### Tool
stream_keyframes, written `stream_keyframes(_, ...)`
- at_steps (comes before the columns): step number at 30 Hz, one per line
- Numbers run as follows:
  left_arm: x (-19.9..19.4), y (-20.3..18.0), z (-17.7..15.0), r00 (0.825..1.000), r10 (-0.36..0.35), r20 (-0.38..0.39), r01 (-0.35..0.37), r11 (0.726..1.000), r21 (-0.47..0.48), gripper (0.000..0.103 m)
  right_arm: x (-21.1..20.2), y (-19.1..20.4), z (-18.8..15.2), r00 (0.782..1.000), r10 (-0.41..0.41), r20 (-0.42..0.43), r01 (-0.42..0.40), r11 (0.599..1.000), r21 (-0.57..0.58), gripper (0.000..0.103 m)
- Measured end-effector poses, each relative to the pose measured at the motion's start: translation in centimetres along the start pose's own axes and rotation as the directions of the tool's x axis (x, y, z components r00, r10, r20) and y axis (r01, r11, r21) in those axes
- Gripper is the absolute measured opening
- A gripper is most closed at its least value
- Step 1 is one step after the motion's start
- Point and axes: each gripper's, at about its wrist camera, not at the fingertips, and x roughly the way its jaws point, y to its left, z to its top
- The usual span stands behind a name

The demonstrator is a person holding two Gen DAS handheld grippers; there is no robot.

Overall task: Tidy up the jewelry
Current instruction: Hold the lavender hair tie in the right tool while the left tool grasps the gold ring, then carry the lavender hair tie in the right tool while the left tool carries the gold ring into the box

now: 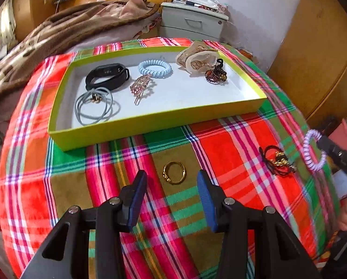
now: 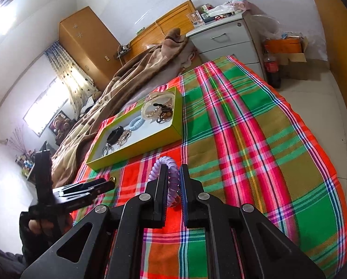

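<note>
A yellow-green tray (image 1: 150, 122) (image 2: 136, 150) lies on the plaid cloth and holds a black fitness band (image 1: 107, 76), a blue spiral tie (image 1: 155, 68), a grey elastic (image 1: 95, 105), a pink hair clip (image 1: 140, 87), a beaded clip (image 1: 216, 74) and a cream bangle (image 1: 197, 61). A gold ring (image 1: 174, 172) rests on the cloth just beyond my open left gripper (image 1: 172, 196). A black and gold hair tie (image 1: 279, 160) lies to the right. My right gripper (image 2: 173, 183) is shut on a purple spiral hair tie (image 2: 171, 174) (image 1: 313, 150), held above the cloth.
The plaid cloth (image 1: 231, 139) covers a bed, with a brown blanket (image 1: 57, 34) heaped behind the tray. A grey drawer unit (image 1: 192, 23) stands beyond it. A wooden wardrobe (image 1: 317, 53) is at the right, with a soda bottle (image 2: 272, 69) on the floor.
</note>
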Motion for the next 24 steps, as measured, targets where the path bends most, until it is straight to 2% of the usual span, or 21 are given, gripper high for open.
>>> stream_keyframes(5, 0.2, -1.3, -0.4, 0.996, 0.091, 0.025, -0.093, 0.992, 0.089, 0.047, -0.3, 0.0, 0.1, 1.0, 0.002, 0.012, -0.002, 1.0, 0.001, 0.01)
stream_keyframes(9, 0.1, -1.0, -0.2, 0.996, 0.088, 0.024, -0.089, 0.993, 0.078, 0.044, -0.4, -0.3, 0.2, 1.0, 0.001, 0.016, -0.001, 1.0, 0.007, 0.01)
stream_keyframes(16, 0.1, -1.4, -0.1, 0.996, 0.079, 0.03, -0.081, 0.993, 0.089, 0.023, -0.3, -0.3, 0.2, 1.0, 0.002, 0.018, -0.002, 1.0, 0.011, 0.01)
stream_keyframes(24, -0.1, -1.1, -0.1, 0.999, 0.039, 0.031, -0.041, 0.997, 0.067, 0.022, -0.4, -0.2, 0.1, 1.0, -0.005, 0.021, 0.005, 1.0, 0.01, 0.01)
